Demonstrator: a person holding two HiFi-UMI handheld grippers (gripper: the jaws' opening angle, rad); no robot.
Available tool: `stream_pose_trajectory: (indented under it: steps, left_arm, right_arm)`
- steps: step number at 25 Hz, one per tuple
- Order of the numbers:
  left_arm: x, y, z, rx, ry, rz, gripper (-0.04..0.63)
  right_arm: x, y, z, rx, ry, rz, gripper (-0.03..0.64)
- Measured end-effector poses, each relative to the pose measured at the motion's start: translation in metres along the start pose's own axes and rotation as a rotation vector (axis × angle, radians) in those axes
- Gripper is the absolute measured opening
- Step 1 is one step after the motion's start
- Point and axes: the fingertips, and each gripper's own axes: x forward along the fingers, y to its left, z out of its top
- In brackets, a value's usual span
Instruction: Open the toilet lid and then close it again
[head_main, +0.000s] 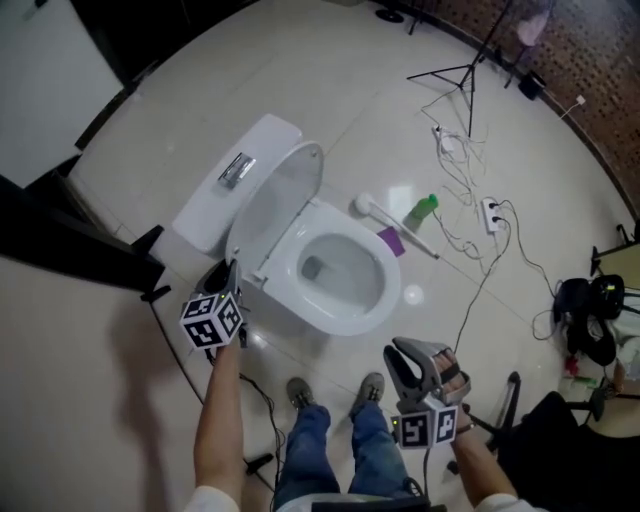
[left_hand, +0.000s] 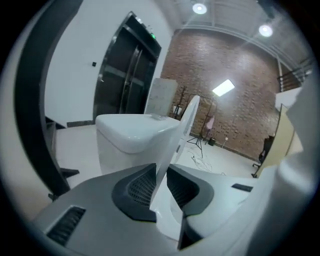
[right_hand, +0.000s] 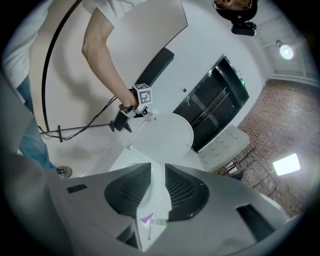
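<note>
We find the left gripper (head_main: 224, 278) held forward on a bare, outstretched left forearm (head_main: 220, 420), its fingers (left_hand: 134, 191) closed on the edge of the toilet lid (head_main: 285, 200). The right gripper (head_main: 405, 352) is held close to the body, fingers (right_hand: 186, 192) a narrow slit apart, gripping nothing.

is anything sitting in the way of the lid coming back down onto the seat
Nothing visible does. The lid stands raised, its edge pinched in the left gripper, and the seat below it is bare. The brush and green bottle lie off to the side, outside its swing.
</note>
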Motion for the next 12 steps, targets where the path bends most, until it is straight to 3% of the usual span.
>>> stream_pose_trajectory:
  steps: [5,12]
  left_arm:
    - [0.009,0.03,0.007,-0.154,0.018,0.045,0.063]
    - [0.003,0.031,0.002,-0.121,0.029,-0.088,0.107]
  right_arm:
    - [0.0,-0.004,0.016,0.015,-0.008,-0.007,0.084]
    - [0.008,-0.019,0.03,0.082,-0.039,-0.02,0.084]
